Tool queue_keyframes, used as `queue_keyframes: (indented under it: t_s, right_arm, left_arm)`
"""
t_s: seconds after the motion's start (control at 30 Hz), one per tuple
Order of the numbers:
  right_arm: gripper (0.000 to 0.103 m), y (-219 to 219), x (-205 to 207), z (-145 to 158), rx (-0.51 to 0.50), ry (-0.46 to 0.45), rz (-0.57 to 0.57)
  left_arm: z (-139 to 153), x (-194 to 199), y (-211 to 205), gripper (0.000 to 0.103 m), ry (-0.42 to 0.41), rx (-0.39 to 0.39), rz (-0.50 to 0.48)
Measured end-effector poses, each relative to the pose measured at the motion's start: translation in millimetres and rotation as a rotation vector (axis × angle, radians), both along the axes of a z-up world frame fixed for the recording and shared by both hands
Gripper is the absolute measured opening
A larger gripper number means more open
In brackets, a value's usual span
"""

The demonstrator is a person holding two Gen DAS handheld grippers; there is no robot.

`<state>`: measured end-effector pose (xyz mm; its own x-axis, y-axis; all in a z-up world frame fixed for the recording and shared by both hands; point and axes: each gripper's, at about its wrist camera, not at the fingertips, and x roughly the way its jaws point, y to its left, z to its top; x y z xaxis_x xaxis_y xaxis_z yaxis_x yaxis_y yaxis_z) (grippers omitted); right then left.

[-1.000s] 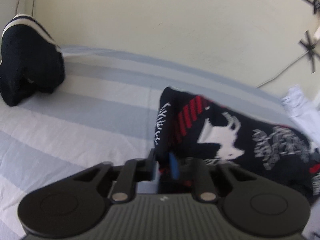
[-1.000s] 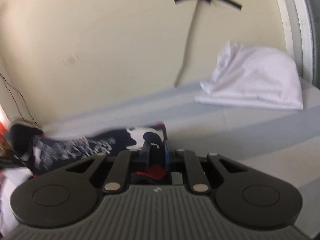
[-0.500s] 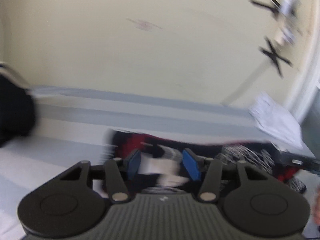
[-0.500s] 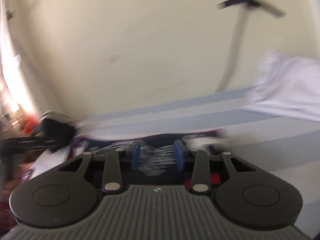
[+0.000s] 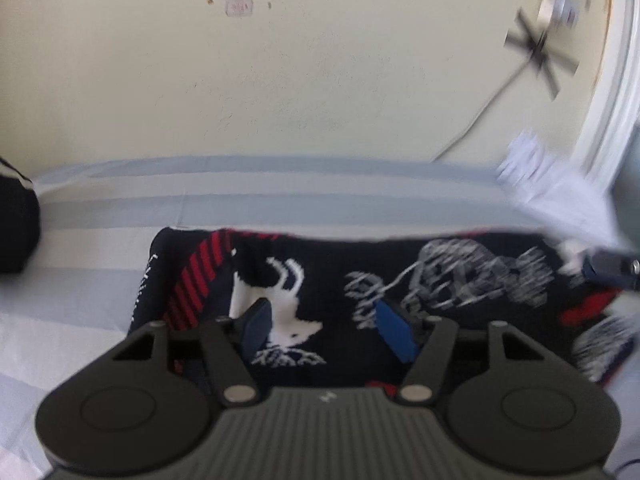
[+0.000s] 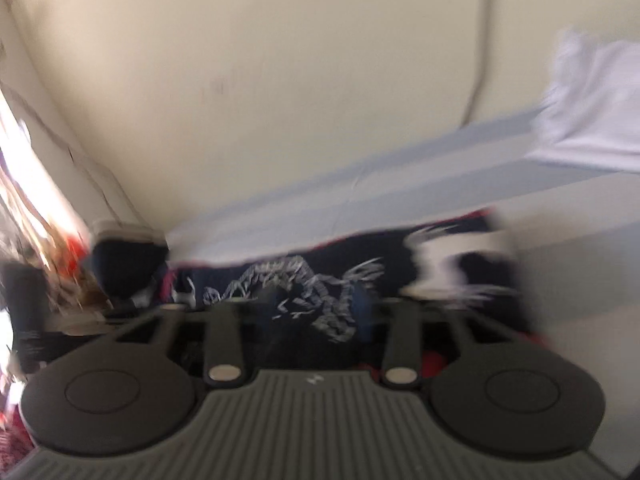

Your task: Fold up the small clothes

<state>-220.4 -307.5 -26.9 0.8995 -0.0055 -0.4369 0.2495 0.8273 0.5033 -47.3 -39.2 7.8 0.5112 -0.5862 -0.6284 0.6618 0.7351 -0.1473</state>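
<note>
A dark navy knitted garment (image 5: 344, 280) with red stripes, a white animal and grey patterns lies spread across the striped bed sheet (image 5: 120, 208). My left gripper (image 5: 325, 329) hovers over its near edge. Its jaws are opening, and the blue pads (image 5: 394, 334) stand apart and pinch no cloth. In the blurred right wrist view the same garment (image 6: 320, 280) lies just beyond my right gripper (image 6: 316, 304). That gripper's jaws are opening too, with no fabric pressed between them. The right gripper's tip (image 5: 612, 268) shows at the garment's far right end.
A black garment with white stripes (image 5: 16, 232) sits on the bed at the left. A pile of white cloth (image 5: 548, 184) (image 6: 592, 120) lies at the right against the cream wall. A cable (image 5: 472, 124) runs down the wall.
Both grippers were shut on the garment's edge a second ago; now their jaws stand apart and the cloth is let go. The garment now lies stretched out flat on the sheet.
</note>
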Motion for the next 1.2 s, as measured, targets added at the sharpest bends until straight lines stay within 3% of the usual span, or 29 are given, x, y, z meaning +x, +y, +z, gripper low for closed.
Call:
queue_keyframes:
  t_s: [0.03, 0.17, 0.3, 0.37, 0.43, 0.5, 0.53, 0.57, 0.67, 0.73, 0.83, 0.9, 1.0, 1.1, 1.2]
  right_arm:
    - [0.058, -6.9, -23.3, 3.8, 0.008, -0.024, -0.052]
    - [0.066, -37.6, -79.4, -1.5, 0.088, -0.027, -0.225]
    - [0.066, -52.3, -79.8, -28.5, 0.273, 0.020, -0.217]
    - [0.066, -52.7, -65.9, -44.0, 0.343, 0.053, -0.173]
    - [0.067, -43.6, -52.2, -43.5, 0.309, 0.049, -0.163]
    - [0.056, -39.6, -34.1, -46.7, 0.344, 0.062, -0.124]
    - [0.035, -35.5, -24.2, -47.5, 0.350, 0.084, -0.112]
    - [0.026, -30.2, -15.1, -44.7, 0.333, 0.098, -0.111]
    - [0.023, -12.1, 0.8, -16.0, 0.294, 0.028, -0.063]
    - [0.023, 6.9, 11.3, 15.0, 0.227, -0.040, 0.009]
    - [0.022, 43.4, 39.0, 51.5, 0.097, -0.059, 0.128]
    - [0.021, 70.0, 66.5, 61.9, 0.014, -0.025, 0.212]
    - [0.021, 109.4, 111.3, 56.3, -0.073, 0.045, 0.326]
    - [0.020, 152.5, 148.1, 40.0, -0.139, 0.112, 0.442]
    - [0.020, 192.9, 176.0, 17.6, -0.165, 0.188, 0.537]
  left_arm:
    - [4.4, -1.1, 4.4, 0.059, 0.014, -0.044, -0.011]
    - [15.2, -6.9, -3.2, 0.057, 0.073, -0.180, -0.128]
    - [1.4, -14.0, -33.1, 0.052, 0.093, -0.133, -0.202]
    - [-13.7, -6.8, -40.3, 0.045, 0.157, -0.104, -0.207]
    - [-24.6, -6.5, -41.2, 0.035, 0.126, -0.081, -0.180]
    - [-24.1, -10.9, -42.4, 0.034, 0.104, -0.057, -0.172]
    - [-23.9, -13.2, -43.7, 0.034, 0.094, -0.047, -0.170]
    - [-24.8, -15.3, -45.6, 0.034, 0.083, -0.038, -0.170]
    - [-24.9, -20.1, -44.9, 0.033, 0.067, -0.035, -0.171]
    - [-21.3, -20.7, -38.0, 0.041, 0.082, -0.056, -0.176]
    - [-9.5, -19.4, 1.0, 0.051, 0.106, -0.151, -0.174]
    - [0.3, -16.5, 41.9, 0.063, 0.082, -0.234, -0.114]
    - [13.0, -8.3, 105.3, 0.080, 0.047, -0.321, 0.028]
    - [20.5, -1.9, 150.6, 0.081, 0.020, -0.350, 0.158]
    - [20.9, 2.5, 165.8, 0.088, 0.009, -0.355, 0.208]
